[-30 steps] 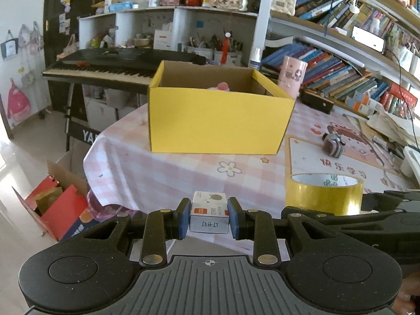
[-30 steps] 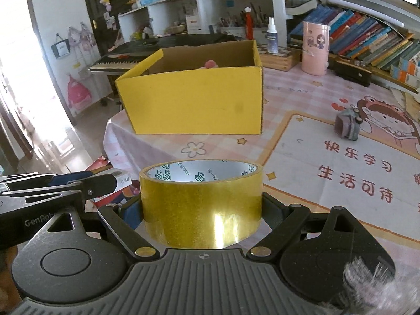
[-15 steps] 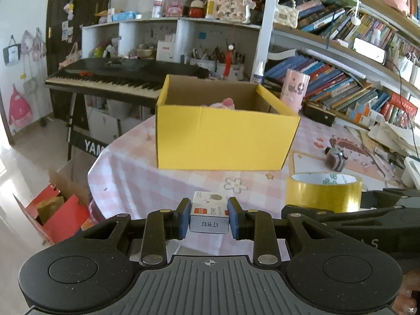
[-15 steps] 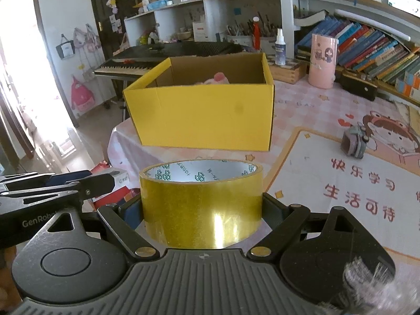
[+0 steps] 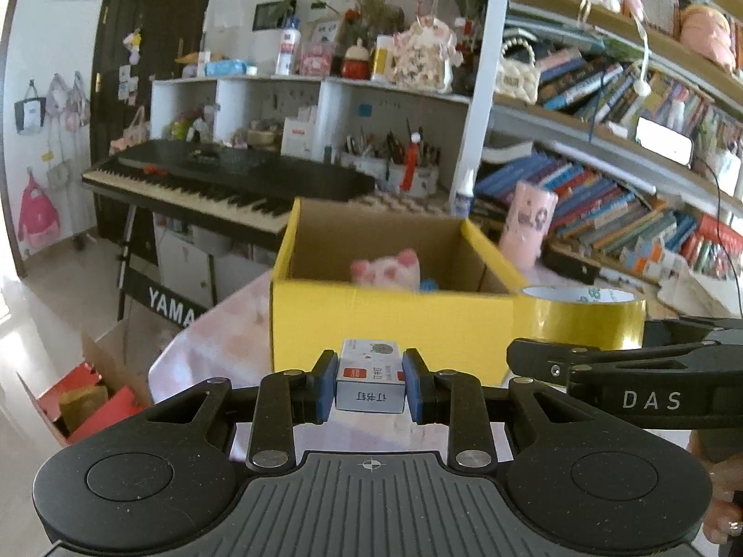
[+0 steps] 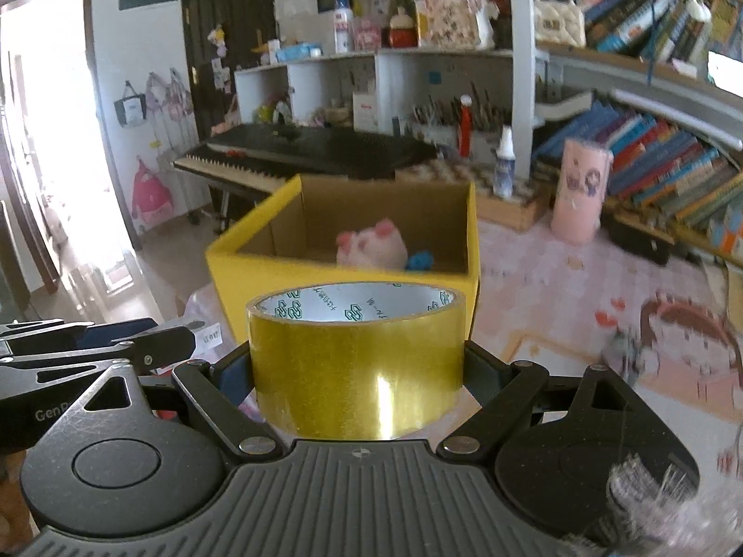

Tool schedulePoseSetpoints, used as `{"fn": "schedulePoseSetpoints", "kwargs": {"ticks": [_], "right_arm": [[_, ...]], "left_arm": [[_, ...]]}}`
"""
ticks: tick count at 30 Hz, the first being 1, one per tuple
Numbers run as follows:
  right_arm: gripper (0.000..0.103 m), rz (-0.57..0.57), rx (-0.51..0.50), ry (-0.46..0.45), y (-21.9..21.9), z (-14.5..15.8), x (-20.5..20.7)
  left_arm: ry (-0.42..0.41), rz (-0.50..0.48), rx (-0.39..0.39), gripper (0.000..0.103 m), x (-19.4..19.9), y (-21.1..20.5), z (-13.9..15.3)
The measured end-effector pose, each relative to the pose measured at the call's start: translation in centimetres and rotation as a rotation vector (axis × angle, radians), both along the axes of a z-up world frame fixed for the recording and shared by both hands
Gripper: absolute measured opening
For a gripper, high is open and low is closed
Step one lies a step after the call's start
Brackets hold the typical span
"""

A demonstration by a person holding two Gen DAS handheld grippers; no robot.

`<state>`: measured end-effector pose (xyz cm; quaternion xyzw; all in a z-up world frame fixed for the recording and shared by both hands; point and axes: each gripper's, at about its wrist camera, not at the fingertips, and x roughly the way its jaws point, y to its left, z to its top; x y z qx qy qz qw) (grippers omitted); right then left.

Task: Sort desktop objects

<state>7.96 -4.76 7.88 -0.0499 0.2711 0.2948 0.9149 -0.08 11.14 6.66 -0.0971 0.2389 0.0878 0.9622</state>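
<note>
My left gripper (image 5: 370, 387) is shut on a small white staple box (image 5: 370, 379) and holds it in the air just before the yellow cardboard box (image 5: 385, 329). My right gripper (image 6: 357, 371) is shut on a roll of yellow tape (image 6: 356, 364), also raised in front of the yellow cardboard box (image 6: 227, 269). The tape roll shows at the right in the left wrist view (image 5: 583, 318). Inside the box lie a pink plush pig (image 6: 371, 248) and a small blue thing (image 6: 420, 260).
The box stands on a table with a pink checked cloth (image 6: 524, 278). A pink cup (image 6: 580, 192) and a small grey object (image 6: 624, 348) are on the table to the right. A keyboard piano (image 5: 223, 185) and bookshelves stand behind. A red carton (image 5: 79, 399) lies on the floor at left.
Both grippers have risen and moved closer to the yellow box with their loads still held. The inside of the box and the plush pig now show more fully.
</note>
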Motion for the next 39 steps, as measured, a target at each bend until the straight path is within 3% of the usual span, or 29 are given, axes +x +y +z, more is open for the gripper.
{"fn": "schedulePoseSetpoints", "kwargs": {"ticks": [14,34,39], "right_arm": [[0.088,0.113,-0.049,-0.093,2.9,2.3,9.5],[0.088,0.263,-0.243,-0.055,6.1,-1.4,17.4],[0.088,0.307,-0.298,-0.037,6.7,-2.6,18.3]], "left_arm": [[-0.059,0.068,0.009,0.028,8.3,1.4,1.3],[0.095,0.132,0.005,0.028,14.6,2.1,-2.8],[0.110,0.142,0.078,0.029,15.1,1.4,-3.1]]}}
